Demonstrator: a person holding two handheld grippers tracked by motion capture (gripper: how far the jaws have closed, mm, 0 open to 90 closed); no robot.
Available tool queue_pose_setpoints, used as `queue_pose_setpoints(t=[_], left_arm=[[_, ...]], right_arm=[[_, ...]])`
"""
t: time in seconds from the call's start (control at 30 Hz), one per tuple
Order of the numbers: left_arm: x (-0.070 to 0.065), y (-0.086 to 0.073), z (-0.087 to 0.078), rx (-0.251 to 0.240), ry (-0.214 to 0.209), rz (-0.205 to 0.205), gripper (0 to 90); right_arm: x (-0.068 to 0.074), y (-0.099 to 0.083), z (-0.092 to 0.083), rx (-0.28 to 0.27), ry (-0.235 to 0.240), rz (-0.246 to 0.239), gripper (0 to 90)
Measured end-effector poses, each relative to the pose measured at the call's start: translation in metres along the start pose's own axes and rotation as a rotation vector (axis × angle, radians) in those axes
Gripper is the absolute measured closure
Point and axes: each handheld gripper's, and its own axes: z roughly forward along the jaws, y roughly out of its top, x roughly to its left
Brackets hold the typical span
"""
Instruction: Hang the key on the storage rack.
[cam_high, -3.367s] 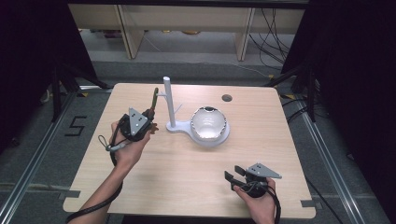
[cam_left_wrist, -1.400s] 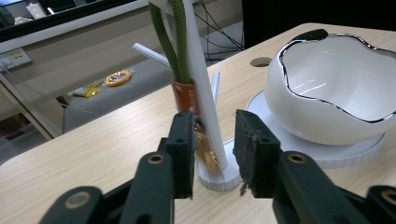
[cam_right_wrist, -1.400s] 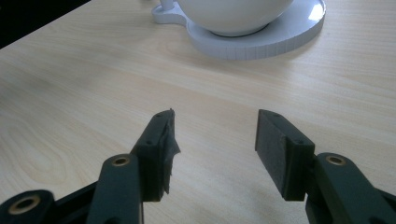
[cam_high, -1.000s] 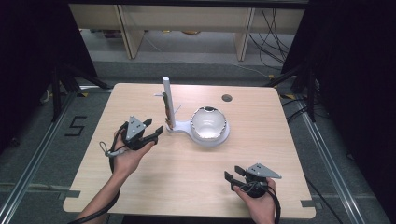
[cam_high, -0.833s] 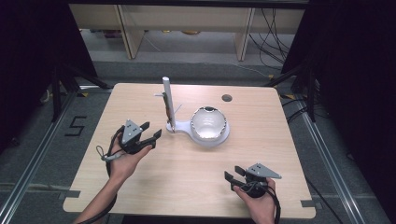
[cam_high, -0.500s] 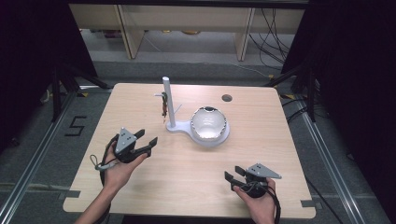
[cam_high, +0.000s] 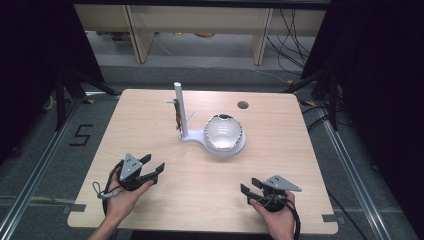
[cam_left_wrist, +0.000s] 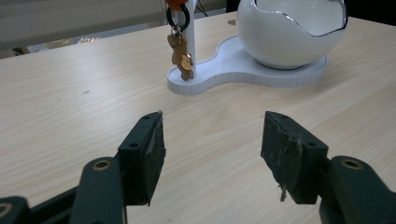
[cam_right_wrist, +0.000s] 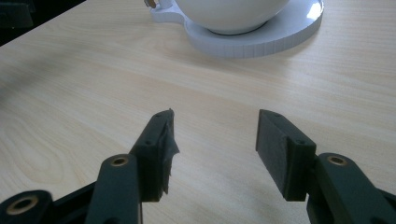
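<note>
Hanging from the stand (cam_high: 179, 112), the keys (cam_left_wrist: 181, 51) could swing off if either empty, spread gripper (cam_high: 141, 173) bumps it.

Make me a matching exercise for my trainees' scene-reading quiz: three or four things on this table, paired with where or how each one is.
Things:
1. keys
2. white bowl
3. left claw
4. round hole

States:
A. open and empty, near the table's front edge
B. in the tabletop, behind the bowl
C. hanging on the white post
D. sitting on the white stand's round base

Pairs: 1-C, 2-D, 3-A, 4-B
</note>
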Motion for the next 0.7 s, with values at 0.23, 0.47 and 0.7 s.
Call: queue_pose_setpoints(t=[0.23,0.47,0.7], left_arm=[[-0.001,-0.016,-0.006,0.013,0.004,-0.006,39.0],[0.001,-0.025,-0.012,0.012,0.009,-0.011,38.8],[-0.003,-0.032,-0.016,-0.015,0.025,-0.043,37.3]], right_arm=[[0.002,-0.001,0.000,0.000,0.001,0.022,47.9],[0.002,-0.001,-0.001,0.011,0.007,0.037,47.9],[0.003,-0.002,0.001,-0.006,0.024,0.051,47.9]])
